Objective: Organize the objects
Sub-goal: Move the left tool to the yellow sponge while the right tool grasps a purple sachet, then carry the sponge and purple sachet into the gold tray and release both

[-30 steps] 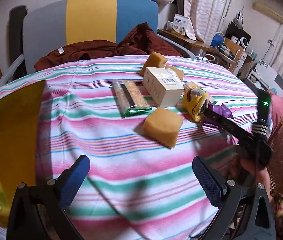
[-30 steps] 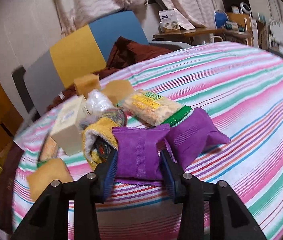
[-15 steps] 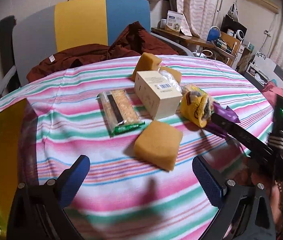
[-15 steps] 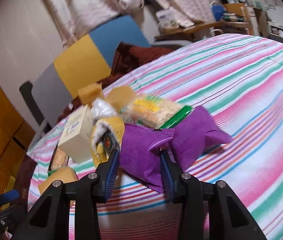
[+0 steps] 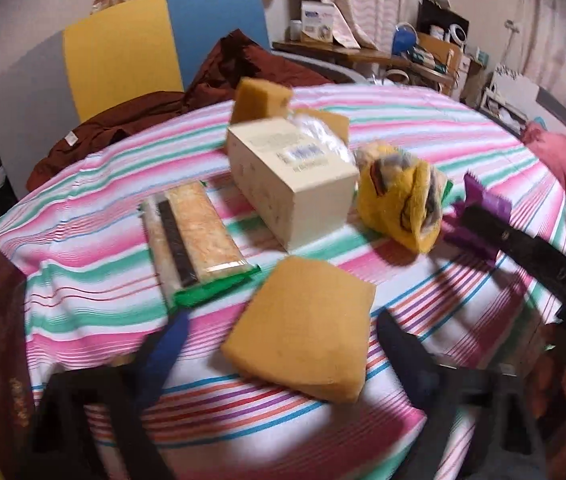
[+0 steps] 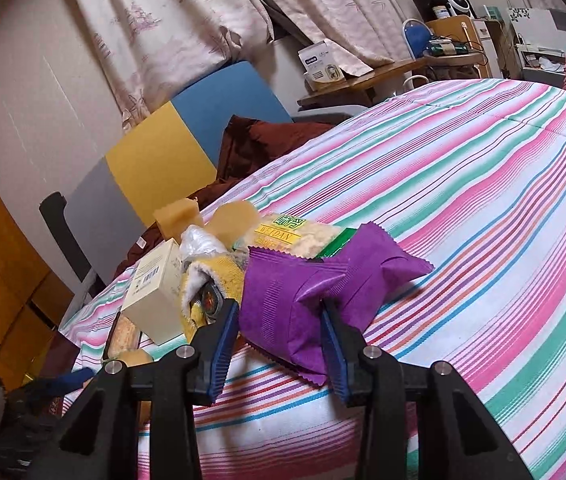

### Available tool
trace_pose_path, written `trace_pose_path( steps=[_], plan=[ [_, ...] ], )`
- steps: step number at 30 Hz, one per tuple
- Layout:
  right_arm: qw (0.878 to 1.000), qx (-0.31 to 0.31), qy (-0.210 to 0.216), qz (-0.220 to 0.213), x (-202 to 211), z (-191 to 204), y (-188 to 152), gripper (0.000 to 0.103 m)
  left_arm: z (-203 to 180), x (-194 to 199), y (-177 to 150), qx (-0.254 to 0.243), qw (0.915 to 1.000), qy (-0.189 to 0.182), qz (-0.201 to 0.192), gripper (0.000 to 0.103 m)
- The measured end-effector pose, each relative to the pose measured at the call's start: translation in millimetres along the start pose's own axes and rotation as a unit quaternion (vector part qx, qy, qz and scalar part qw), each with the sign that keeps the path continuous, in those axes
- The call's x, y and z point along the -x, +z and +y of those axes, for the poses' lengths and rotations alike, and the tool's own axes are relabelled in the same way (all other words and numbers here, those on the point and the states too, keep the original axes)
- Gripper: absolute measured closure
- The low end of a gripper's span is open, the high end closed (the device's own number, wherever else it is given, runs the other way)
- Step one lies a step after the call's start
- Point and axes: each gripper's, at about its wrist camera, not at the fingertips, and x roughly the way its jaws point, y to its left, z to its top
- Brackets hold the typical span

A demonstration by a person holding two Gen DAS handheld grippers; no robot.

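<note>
The right claw is clamped on a purple packet at the near edge of the striped table. The left claw is spread wide, empty, around the near sponge.

My bench, under a striped cloth, carries a sponge nearest me, a cracker pack, a cream box, a yellow sock bundle, another sponge behind the box, and two purple packets.
</note>
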Motion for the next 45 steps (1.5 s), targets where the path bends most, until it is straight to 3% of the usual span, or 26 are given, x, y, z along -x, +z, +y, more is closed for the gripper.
trace_pose_path(
  steps=[1, 5, 14, 22, 30, 38, 45],
  plan=[
    [1.0, 0.0, 0.001, 0.0, -0.2, 0.2, 0.6, 0.062, -0.8, -2.7, -2.3, 0.001, 0.9999, -0.014, 0.002, 0.033],
    [1.0, -0.001, 0.002, 0.002, 0.7, -1.5, -1.6, 0.062, -7.8, 1.6, -15.0, -0.017, 0.9993, 0.0, -0.033, 0.039],
    [1.0, 0.004, -0.006, 0.008, -1.3, 0.4, -2.5, 0.062, -4.8, 13.9, -28.0, 0.01, 0.9992, 0.008, -0.039, 0.044],
    [1.0, 0.013, -0.023, -0.003, 3.3, 4.1, -3.5, 0.062, -3.8, 53.4, -56.3, 0.031, 0.9982, -0.004, -0.051, 0.045],
    [0.998, 0.042, -0.048, -0.001, 12.8, 16.9, -8.3, 0.063, 24.0, 105.2, -64.8, 0.075, 0.9929, 0.006, -0.092, 0.045],
    [0.997, 0.071, -0.014, 0.004, 27.0, 50.7, -15.2, 0.063, 77.3, 145.2, -77.9, 0.147, 0.9802, 0.042, -0.126, 0.045],
    [0.992, 0.12, 0.048, 0.003, 38.8, 105.6, -13.5, 0.063, 126.2, 161.7, -103.6, 0.215, 0.9663, 0.077, -0.118, 0.045]
  ],
)
